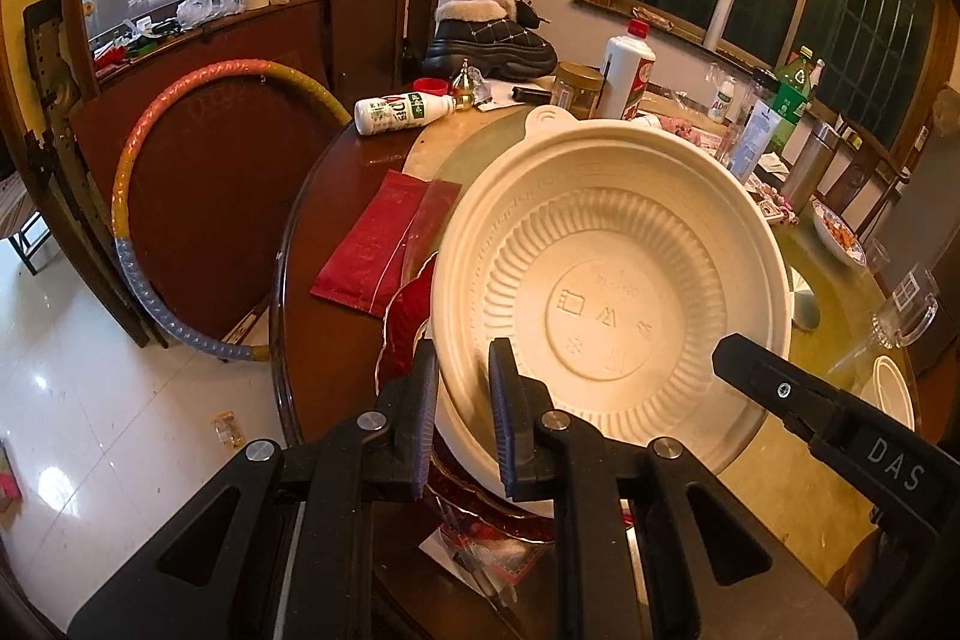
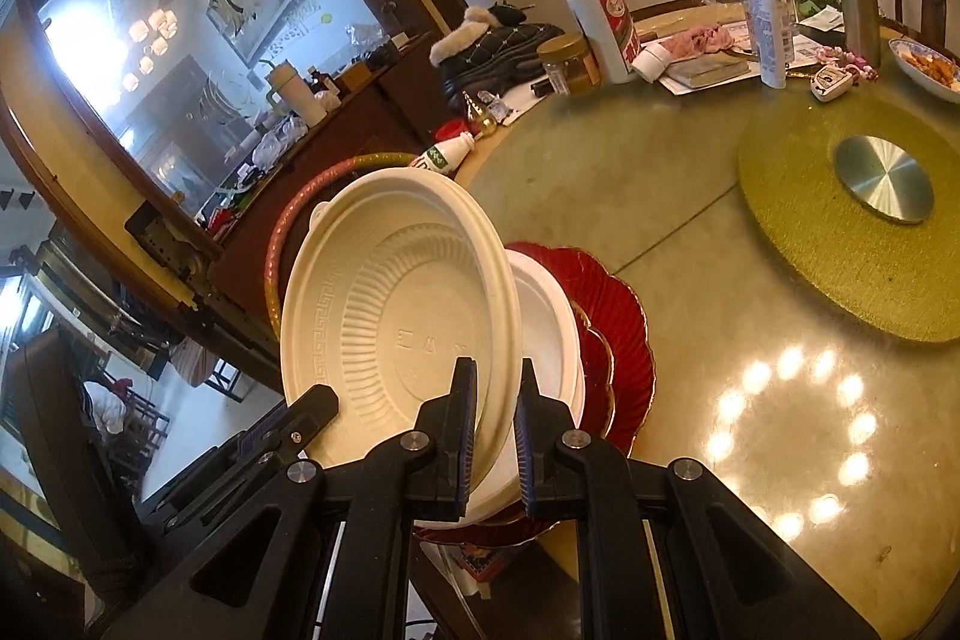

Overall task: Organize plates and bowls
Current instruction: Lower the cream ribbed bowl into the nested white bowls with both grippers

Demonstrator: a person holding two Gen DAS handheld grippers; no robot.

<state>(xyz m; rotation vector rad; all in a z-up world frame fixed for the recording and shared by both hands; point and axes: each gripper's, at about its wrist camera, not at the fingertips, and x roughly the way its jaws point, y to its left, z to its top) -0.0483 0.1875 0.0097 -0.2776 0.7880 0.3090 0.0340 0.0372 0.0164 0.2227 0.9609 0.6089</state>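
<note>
Left wrist view: left gripper has its jaws pinching the near-left rim of the cream bowl; bowl tilted, its ribbed underside facing the camera; right gripper comes in from the right at the bowl's opposite rim. Under the bowl a red plate shows at the table edge; a red packet lies just beside it; a small white dish sits apart at far right, still loose.

Right wrist view: right gripper jaws pinching the same cream bowl's rim; bowl held tilted above a white bowl that already sits on the red scalloped plates; left gripper at the bowl's left rim. Turntable beyond is bare; a dish of food stands at the far edge amid bottles.

Progress, as I read it: stack started, red plates at bottom, one white bowl nested; cream bowl in hand, not yet seated. Left: lower it onto the stack, release, then collect the small white dish.
</note>
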